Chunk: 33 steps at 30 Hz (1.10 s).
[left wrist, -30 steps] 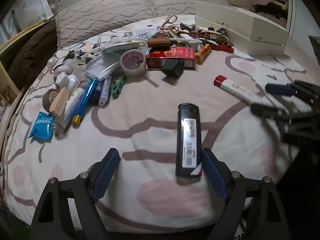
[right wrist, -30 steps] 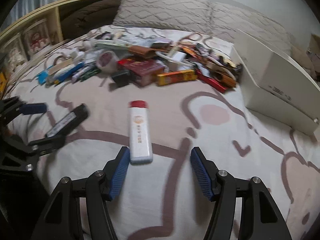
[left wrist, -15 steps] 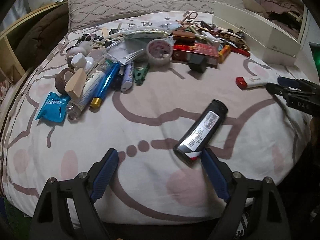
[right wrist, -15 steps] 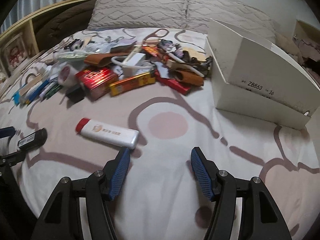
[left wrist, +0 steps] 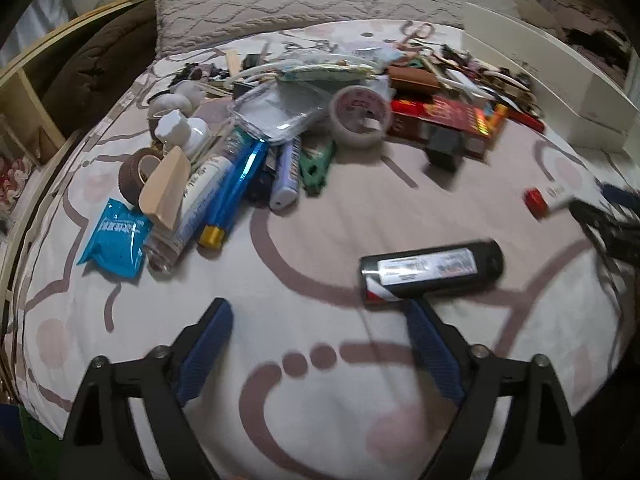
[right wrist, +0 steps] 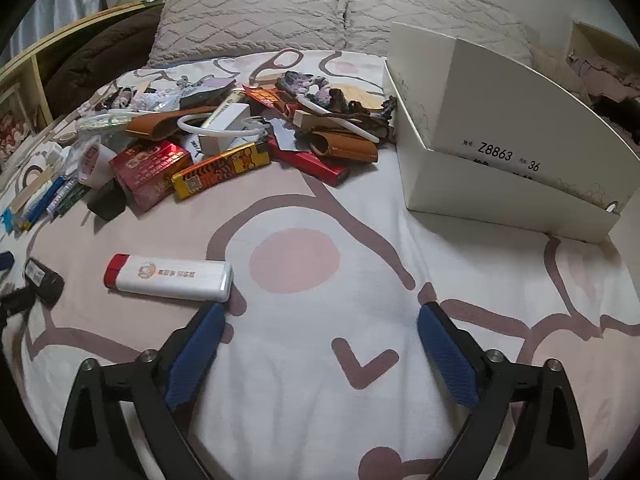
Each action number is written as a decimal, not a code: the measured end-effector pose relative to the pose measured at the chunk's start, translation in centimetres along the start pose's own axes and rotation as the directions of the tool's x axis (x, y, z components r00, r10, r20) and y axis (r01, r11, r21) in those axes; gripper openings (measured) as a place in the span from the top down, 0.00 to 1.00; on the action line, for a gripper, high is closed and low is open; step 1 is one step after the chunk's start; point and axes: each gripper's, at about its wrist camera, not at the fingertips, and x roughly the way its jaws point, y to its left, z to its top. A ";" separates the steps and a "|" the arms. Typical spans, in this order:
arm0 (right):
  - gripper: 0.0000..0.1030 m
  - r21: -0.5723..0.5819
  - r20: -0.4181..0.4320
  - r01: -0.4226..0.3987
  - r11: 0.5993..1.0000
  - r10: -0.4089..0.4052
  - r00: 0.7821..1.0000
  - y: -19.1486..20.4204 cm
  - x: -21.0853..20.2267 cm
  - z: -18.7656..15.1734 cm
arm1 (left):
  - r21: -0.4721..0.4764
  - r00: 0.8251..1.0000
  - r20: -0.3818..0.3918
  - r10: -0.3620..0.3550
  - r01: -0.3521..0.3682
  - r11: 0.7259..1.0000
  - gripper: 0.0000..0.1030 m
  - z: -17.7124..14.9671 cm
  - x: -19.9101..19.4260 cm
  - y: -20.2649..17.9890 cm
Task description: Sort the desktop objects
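Observation:
A black lighter (left wrist: 431,271) with a white barcode label lies crosswise on the bedspread, just beyond my left gripper's (left wrist: 320,322) right fingertip. The left gripper is open and empty. A white lighter with a red cap (right wrist: 168,277) lies just beyond my right gripper's (right wrist: 320,326) left fingertip; it also shows in the left wrist view (left wrist: 552,199). The right gripper is open and empty. The black lighter appears small at the left edge of the right wrist view (right wrist: 43,280).
A pile of clutter covers the far bed: tape roll (left wrist: 360,116), red box (right wrist: 150,168), orange tiger-print box (right wrist: 222,169), blue tube (left wrist: 236,192), blue packet (left wrist: 115,239). An open white shoebox (right wrist: 500,140) stands at right. Pillows (right wrist: 256,16) lie behind.
Both grippers have swung away from the lighters; the black lighter now lies crosswise past my left gripper's right finger, and the white lighter sits left of my right gripper instead of between its fingers.

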 end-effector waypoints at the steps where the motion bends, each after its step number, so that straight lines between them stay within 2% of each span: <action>1: 0.00 0.005 -0.001 0.000 1.000 0.000 1.000 -0.1 0.1 0.0 | -0.011 1.000 0.003 0.006 -0.006 1.000 0.08 0.1 0.2 0.1; 6: 0.00 0.014 -0.002 -0.012 1.000 0.012 1.000 -0.3 0.2 -0.2 | -0.026 1.000 0.019 -0.001 0.002 1.000 0.08 -0.2 -0.2 0.0; 10: 0.00 0.014 -0.001 -0.013 1.000 0.013 1.000 -0.3 0.3 -0.2 | -0.008 0.993 0.043 -0.112 0.113 0.994 0.08 -0.7 -1.2 -1.1; 13: 0.00 0.015 0.002 -0.014 1.000 0.014 1.000 -0.3 0.3 -0.2 | 0.036 0.986 0.039 -0.162 0.161 0.986 0.08 -0.7 -1.4 -2.8; 16: 0.00 0.015 0.002 -0.015 1.000 0.015 1.000 -0.3 0.3 -0.3 | 0.067 0.986 0.030 -0.164 0.162 0.984 0.08 -0.3 -1.1 -4.5; 22: 0.00 0.016 0.007 -0.018 1.000 0.018 1.000 -0.4 0.2 -0.3 | 0.028 0.985 0.021 -0.169 0.168 0.985 0.05 0.8 0.0 -5.4; 31: 0.00 0.016 0.030 -0.010 1.000 0.010 1.000 0.0 -0.6 -0.7 | 0.033 0.983 0.077 -0.164 0.162 0.986 0.00 0.4 0.6 -4.9; 33: 0.00 0.022 0.039 -0.031 0.999 0.030 0.999 0.4 -1.2 -0.8 | 0.030 0.982 0.087 -0.170 0.168 0.985 0.00 0.3 0.6 -4.7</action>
